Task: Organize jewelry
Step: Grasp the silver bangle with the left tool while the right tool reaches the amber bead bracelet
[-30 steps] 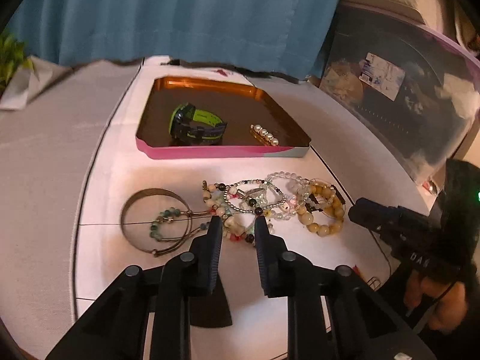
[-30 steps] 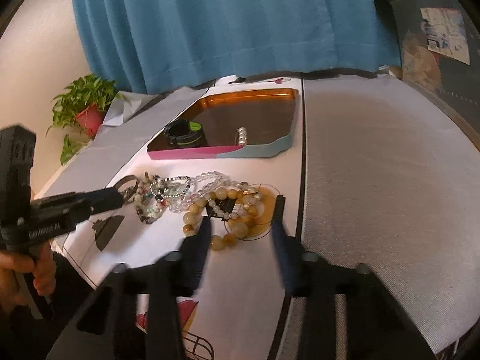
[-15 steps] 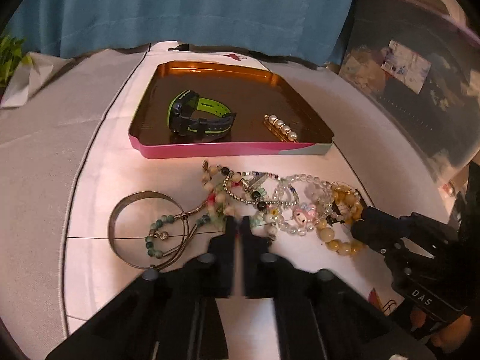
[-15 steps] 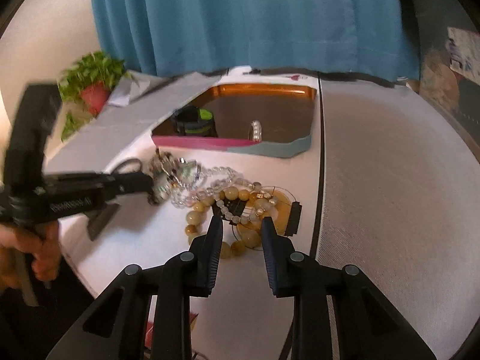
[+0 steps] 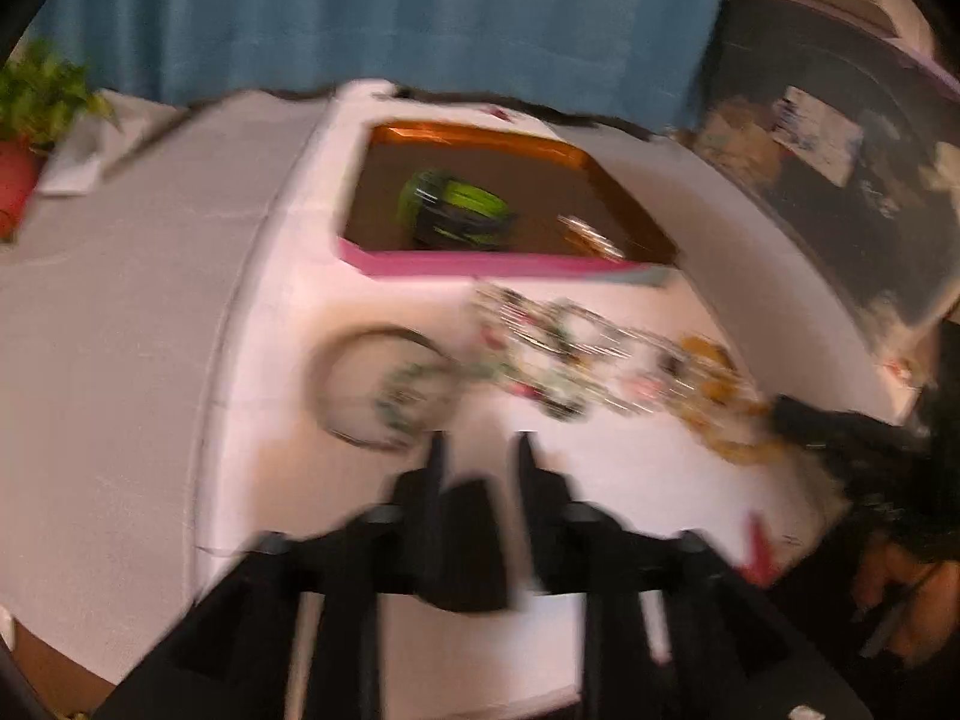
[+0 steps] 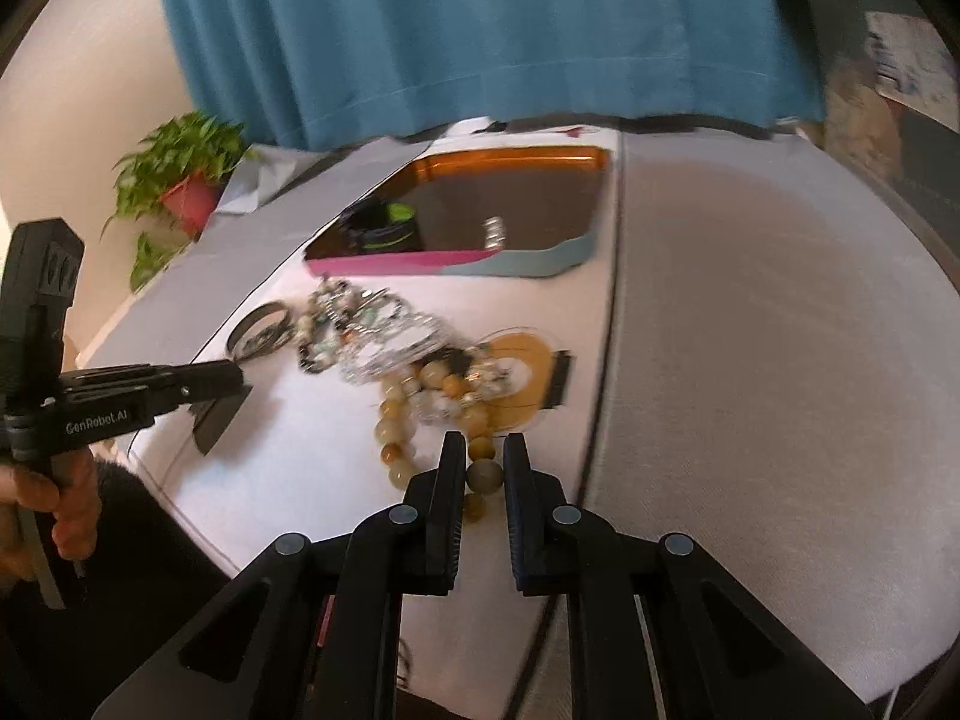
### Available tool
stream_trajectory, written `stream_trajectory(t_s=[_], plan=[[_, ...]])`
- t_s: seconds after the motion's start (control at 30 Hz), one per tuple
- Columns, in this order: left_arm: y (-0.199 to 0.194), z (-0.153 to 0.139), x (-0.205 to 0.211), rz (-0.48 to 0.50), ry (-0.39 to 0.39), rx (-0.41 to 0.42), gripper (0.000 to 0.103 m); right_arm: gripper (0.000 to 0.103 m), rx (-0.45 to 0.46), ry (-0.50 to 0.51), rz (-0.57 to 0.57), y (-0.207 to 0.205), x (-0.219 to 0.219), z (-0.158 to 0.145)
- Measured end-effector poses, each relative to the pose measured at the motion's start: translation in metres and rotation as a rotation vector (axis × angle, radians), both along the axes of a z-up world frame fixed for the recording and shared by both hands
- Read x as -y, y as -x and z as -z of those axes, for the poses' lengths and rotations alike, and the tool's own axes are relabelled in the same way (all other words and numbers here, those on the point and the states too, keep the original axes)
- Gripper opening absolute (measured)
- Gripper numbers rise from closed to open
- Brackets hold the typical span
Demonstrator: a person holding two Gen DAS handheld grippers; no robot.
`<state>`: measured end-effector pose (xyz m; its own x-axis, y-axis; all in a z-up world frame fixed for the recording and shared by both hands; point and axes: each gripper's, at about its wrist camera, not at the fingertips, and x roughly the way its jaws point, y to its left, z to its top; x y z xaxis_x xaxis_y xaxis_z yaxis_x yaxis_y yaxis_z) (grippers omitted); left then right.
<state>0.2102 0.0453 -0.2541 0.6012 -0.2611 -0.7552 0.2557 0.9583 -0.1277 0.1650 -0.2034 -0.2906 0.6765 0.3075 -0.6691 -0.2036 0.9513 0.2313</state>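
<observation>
A pile of bead bracelets lies on the white table before a pink-edged tray. The tray holds a green and black watch and a small pearl piece. My right gripper has its jaws closed around the large yellow bead bracelet at its near end. My left gripper is blurred, slightly open and empty, short of a metal bangle and the blurred bracelets. It also shows in the right wrist view.
A blue curtain hangs behind the table. A potted plant stands at the far left. Grey cloth covers the table to the right. A dark cluttered shelf is at the far right.
My right gripper moved forward and closed around the yellow bead bracelet. My left gripper drew back from the pile and opened slightly; its view is now motion-blurred.
</observation>
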Motion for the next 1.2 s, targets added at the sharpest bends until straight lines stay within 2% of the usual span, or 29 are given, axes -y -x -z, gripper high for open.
stream_trajectory(t_s=[0.03,0.17,0.23,0.27,0.33,0.37,0.4,0.43,0.53,0.63,0.73,0.83,0.87,0.9,0.93,1.0,1.07,1.2], plan=[[-0.003,0.000,-0.006,-0.020,-0.013,0.006,0.047,0.013,0.012,0.000,0.015,0.001,0.004,-0.002],[-0.016,0.002,-0.043,-0.150,0.008,0.007,0.048,0.013,0.086,-0.023,0.052,0.006,0.015,-0.017],[-0.028,0.011,-0.050,-0.156,0.009,-0.040,0.045,0.013,0.097,-0.013,0.070,0.005,0.017,-0.018],[-0.030,0.014,-0.051,-0.146,0.004,-0.037,0.044,0.013,0.079,-0.006,0.073,0.002,0.017,-0.015],[-0.034,0.015,-0.044,-0.119,-0.041,-0.023,0.026,0.013,0.008,-0.001,0.082,-0.005,0.018,-0.002],[-0.035,0.015,-0.039,-0.108,-0.093,-0.012,0.020,0.013,-0.029,-0.003,0.083,-0.008,0.018,0.005],[-0.037,0.016,-0.034,-0.098,-0.134,-0.001,0.010,0.014,-0.020,0.001,0.079,-0.007,0.017,0.007],[-0.039,0.016,-0.033,-0.082,-0.133,-0.004,0.004,0.014,-0.030,0.026,0.082,-0.009,0.014,0.008],[-0.043,0.013,-0.041,-0.120,-0.149,-0.029,0.001,0.014,-0.021,0.053,0.076,-0.010,0.010,0.008],[-0.032,0.008,-0.064,-0.148,-0.038,-0.059,0.001,0.013,-0.010,-0.006,0.074,-0.008,0.015,0.005],[-0.015,0.007,-0.068,-0.122,-0.015,-0.084,0.002,0.013,0.026,0.001,0.067,0.001,0.015,-0.004],[-0.007,0.005,-0.060,-0.063,-0.015,-0.099,0.003,0.013,0.004,-0.010,0.070,0.005,0.016,-0.002],[-0.005,0.005,-0.055,-0.039,-0.021,-0.101,0.004,0.013,-0.005,-0.018,0.075,0.006,0.016,0.000],[-0.004,0.006,-0.049,-0.019,-0.036,-0.112,0.016,0.013,-0.011,-0.021,0.072,0.007,0.016,0.001],[-0.003,0.007,-0.044,-0.008,-0.048,-0.120,0.040,0.013,-0.023,-0.022,0.064,0.007,0.016,0.003],[0.003,0.007,-0.034,0.014,-0.079,-0.100,0.070,0.014,-0.032,-0.010,0.074,0.008,0.016,0.007],[0.015,0.001,-0.023,0.057,-0.104,-0.050,0.070,0.015,-0.034,-0.008,0.082,0.008,0.016,0.008],[0.018,0.007,-0.007,0.101,-0.176,-0.043,0.072,0.015,-0.032,-0.006,0.094,0.008,0.017,0.008]])
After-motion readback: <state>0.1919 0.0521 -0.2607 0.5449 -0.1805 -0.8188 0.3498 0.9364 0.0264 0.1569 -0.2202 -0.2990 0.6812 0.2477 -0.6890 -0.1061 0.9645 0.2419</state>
